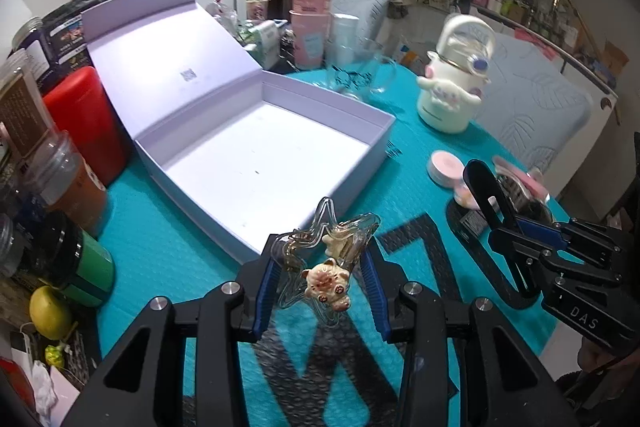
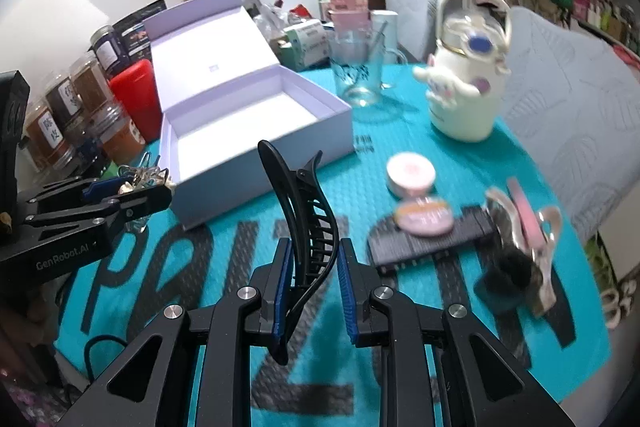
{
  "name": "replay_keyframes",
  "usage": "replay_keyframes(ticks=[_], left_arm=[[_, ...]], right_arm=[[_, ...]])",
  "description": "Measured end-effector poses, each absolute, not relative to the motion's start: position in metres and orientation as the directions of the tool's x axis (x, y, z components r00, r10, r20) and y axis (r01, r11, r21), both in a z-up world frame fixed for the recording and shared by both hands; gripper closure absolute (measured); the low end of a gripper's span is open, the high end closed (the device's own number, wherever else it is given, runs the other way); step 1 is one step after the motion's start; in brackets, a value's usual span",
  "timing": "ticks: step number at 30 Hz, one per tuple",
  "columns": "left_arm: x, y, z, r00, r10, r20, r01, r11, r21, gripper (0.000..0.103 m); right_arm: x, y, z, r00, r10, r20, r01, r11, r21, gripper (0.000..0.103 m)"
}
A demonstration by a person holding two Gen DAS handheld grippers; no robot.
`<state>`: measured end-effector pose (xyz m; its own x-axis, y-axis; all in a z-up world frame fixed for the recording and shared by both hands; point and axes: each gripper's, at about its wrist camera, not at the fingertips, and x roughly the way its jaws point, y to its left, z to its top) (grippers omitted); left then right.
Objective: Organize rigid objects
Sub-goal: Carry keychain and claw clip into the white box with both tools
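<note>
My left gripper (image 1: 320,263) is shut on a clear star-shaped hair clip with a small bear charm (image 1: 326,285), held above the teal mat just in front of the open white box (image 1: 256,155). My right gripper (image 2: 312,263) is shut on a black hair claw clip (image 2: 300,211), held above the mat to the right of the box (image 2: 248,131). The right gripper with its black clip also shows in the left wrist view (image 1: 516,223). The left gripper also shows in the right wrist view (image 2: 132,193). The box is empty, lid up.
A white character bottle (image 2: 464,87) and a glass mug (image 2: 360,71) stand behind the box. A pink round tin (image 2: 410,171), a black comb (image 2: 432,239) and more clips (image 2: 524,227) lie on the mat's right. Jars and a red can (image 2: 134,95) line the left.
</note>
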<state>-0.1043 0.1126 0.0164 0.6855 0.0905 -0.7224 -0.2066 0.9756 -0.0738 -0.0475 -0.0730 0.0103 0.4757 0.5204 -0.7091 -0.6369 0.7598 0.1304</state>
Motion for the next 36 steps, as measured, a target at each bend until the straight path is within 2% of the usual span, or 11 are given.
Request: replay_keyframes(ticks=[16,21,36], left_arm=[[-0.079,0.16,0.041,0.717,0.141,-0.682,-0.251,0.966,-0.065,0.064],[-0.067,0.174,0.043,0.714,0.154,-0.683,-0.267,0.962,-0.062,0.064],[-0.017,0.21,0.048,0.705,0.167,-0.689,-0.284,0.957,-0.058,0.064]], right_arm=[[-0.023,-0.025,0.041,0.478,0.558,-0.678,-0.693,0.714,0.099,0.081],[-0.015,-0.009,0.042,0.432,0.584,-0.687,-0.717,0.685,0.132,0.081],[0.018,0.032,0.055,0.443,0.585,-0.679,-0.737,0.669,0.095,0.081]])
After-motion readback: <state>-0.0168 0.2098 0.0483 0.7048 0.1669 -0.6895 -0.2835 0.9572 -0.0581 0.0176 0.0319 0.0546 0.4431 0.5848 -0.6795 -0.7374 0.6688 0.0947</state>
